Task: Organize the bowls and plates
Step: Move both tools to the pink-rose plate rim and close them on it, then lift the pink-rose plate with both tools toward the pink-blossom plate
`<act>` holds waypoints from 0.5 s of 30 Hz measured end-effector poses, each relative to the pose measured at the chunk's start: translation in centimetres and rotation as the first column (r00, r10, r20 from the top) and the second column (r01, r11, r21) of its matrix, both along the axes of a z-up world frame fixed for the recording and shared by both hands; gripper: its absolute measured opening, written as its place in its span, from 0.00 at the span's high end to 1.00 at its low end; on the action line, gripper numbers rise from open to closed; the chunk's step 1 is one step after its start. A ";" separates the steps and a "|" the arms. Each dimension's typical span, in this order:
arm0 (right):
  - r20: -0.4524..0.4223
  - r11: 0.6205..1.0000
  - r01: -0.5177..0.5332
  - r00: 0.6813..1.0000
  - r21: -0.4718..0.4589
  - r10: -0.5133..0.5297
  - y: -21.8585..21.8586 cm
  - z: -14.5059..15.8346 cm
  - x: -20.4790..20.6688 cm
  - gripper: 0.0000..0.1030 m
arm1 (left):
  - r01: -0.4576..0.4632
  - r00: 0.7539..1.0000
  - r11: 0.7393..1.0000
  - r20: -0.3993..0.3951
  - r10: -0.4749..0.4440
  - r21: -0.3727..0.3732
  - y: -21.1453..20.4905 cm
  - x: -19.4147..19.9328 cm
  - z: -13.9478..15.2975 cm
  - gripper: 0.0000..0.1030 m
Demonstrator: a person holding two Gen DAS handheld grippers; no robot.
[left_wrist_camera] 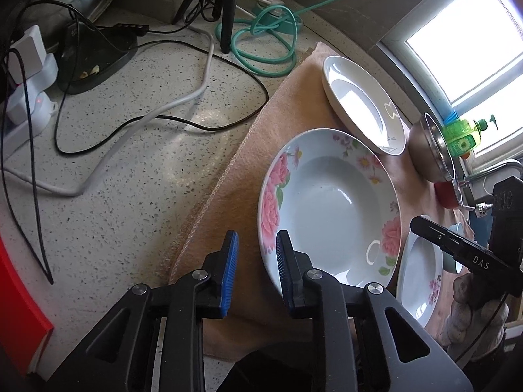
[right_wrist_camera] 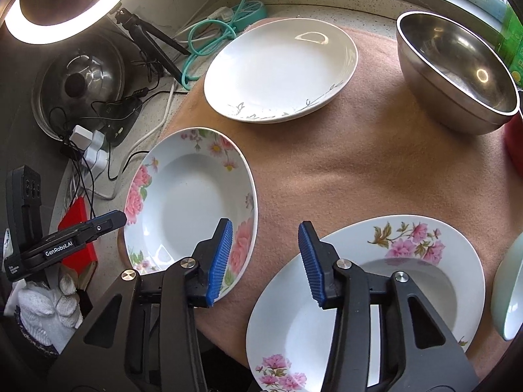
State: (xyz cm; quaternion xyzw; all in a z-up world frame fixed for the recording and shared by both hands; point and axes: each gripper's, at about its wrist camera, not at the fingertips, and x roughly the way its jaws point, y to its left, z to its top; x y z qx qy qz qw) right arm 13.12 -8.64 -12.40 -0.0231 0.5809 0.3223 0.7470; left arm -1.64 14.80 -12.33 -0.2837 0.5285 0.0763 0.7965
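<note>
We see a speckled stone worktop [left_wrist_camera: 137, 170] partly covered by a soft peach-pink cloth [right_wrist_camera: 343, 170] with a fuzzy nap and a stitched edge. On the cloth lie three glossy ceramic plates. The rose plate [left_wrist_camera: 330, 209], a deep round one with big pink blooms on its broad rim, sits near the cloth's edge beside the cables. Beyond it rests the plain white plate [right_wrist_camera: 281, 72], shallow, with a thin grey sprig drawn along one side. The third, the pink-blossom plate [right_wrist_camera: 376, 294], has smaller mauve flowers and a sunken centre; it lies nearest the right gripper. A brushed steel bowl [right_wrist_camera: 457, 75], round and mirror-bright inside, stands at the far corner of the cloth, and the curved rim of a pale mint bowl [right_wrist_camera: 506, 294] shows at the frame's edge, just beside the blossom plate.

The left gripper [left_wrist_camera: 256, 271] has ribbed blue pads on black fingers; its jaws stand at a narrow gap, set astride the near rim of the rose plate, though we cannot tell whether the pads press on it. The right gripper [right_wrist_camera: 264, 261] stands moderately open with nothing clamped, one pad over the rose plate's rim, the other over the blossom plate's edge. A hand in a white knit glove [right_wrist_camera: 49, 307] holds the left tool.
</note>
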 end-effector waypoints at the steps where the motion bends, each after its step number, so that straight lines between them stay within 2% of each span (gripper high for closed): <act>1: -0.012 1.000 0.005 1.000 0.000 -0.005 0.1 -0.3 0.2 0.59 | 0.001 1.000 1.000 -0.003 -0.001 -0.002 0.1 0.1 -0.1 0.79; 5: -0.045 1.000 0.010 0.999 0.002 -0.010 0.4 -1.2 0.5 0.70 | 0.007 1.000 1.000 -0.010 -0.007 -0.008 0.1 0.3 -0.4 0.82; 15: -0.052 1.000 -0.018 0.998 0.005 0.019 1.8 -1.6 0.7 0.87 | 0.021 1.000 0.999 -0.018 -0.022 -0.029 0.0 0.9 -0.9 0.85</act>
